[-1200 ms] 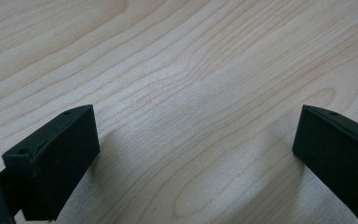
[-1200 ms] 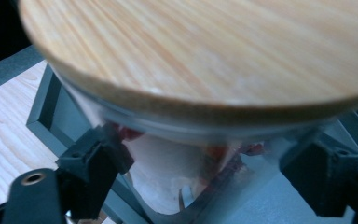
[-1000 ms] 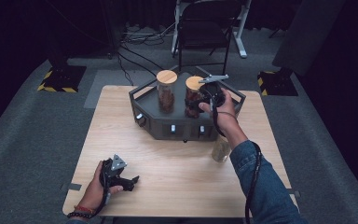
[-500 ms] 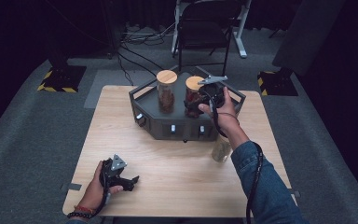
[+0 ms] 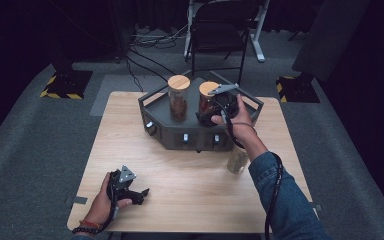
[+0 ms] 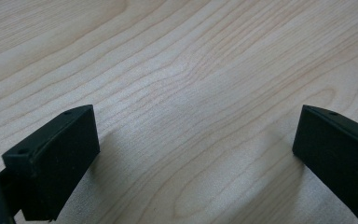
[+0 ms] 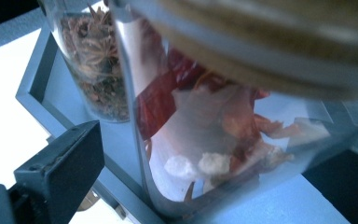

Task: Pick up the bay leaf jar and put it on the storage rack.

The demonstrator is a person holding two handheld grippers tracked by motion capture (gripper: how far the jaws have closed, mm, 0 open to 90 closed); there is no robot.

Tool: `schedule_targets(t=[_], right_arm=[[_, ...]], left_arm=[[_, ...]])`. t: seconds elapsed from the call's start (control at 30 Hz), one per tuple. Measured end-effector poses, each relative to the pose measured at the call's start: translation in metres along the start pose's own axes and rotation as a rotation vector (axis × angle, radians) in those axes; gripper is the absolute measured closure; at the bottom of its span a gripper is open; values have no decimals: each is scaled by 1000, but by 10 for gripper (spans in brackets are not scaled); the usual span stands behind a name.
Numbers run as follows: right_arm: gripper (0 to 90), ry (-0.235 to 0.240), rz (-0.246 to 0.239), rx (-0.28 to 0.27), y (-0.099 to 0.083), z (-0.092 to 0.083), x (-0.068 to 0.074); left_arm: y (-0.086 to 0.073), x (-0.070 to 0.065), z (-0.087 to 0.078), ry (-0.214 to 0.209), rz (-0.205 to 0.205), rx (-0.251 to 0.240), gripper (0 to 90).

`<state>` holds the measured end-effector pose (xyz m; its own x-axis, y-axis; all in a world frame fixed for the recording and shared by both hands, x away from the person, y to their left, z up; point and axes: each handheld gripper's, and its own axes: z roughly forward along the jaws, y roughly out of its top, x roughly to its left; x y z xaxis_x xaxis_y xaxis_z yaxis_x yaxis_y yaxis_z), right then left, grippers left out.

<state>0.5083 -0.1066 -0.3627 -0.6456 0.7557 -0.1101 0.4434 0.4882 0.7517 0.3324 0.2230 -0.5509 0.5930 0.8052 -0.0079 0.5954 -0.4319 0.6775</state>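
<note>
The right hand-held gripper (image 5: 211,111), its jaws just opened wide, straddles the cork-lidded glass jar of red chillies (image 5: 208,102) on the dark tray (image 5: 190,135); the left hand-held gripper (image 5: 139,194) rests wide open on the wooden surface (image 5: 195,185).

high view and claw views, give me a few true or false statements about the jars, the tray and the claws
1. Two jars with wooden lids stand in the dark tray. True: the star anise jar and the red chili jar.
2. The right claw holds the star anise jar. False: the red chili jar sits between its jaws, which have just been opening and stand off the glass.
3. The left claw is open over bare tabletop. True.
4. A third glass jar stands on the table outside the tray. True.
5. The left claw is lifting a lid. False: nothing is between its jaws.
</note>
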Motion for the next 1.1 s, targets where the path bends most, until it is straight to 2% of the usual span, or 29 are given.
schedule_targets(t=[0.2, 0.5, 0.77, 0.9, 1.1], right_arm=[[20, -17, -36, -10, 0, -4, 1], [20, 2, -81, -8, -5, -17, 2], [20, 2, -123, -29, -10, -37, 4], [20, -27, -170, -41, -14, -49, 7], [19, -35, -226, -43, -23, -63, 13]], left_arm=[[0, 0, 0, 0, 0, 0, 3], [0, 0, 0, 0, 0, 0, 3], [0, 0, 0, 0, 0, 0, 2], [0, 0, 0, 0, 0, 0, 2], [0, 0, 0, 0, 0, 0, 3]])
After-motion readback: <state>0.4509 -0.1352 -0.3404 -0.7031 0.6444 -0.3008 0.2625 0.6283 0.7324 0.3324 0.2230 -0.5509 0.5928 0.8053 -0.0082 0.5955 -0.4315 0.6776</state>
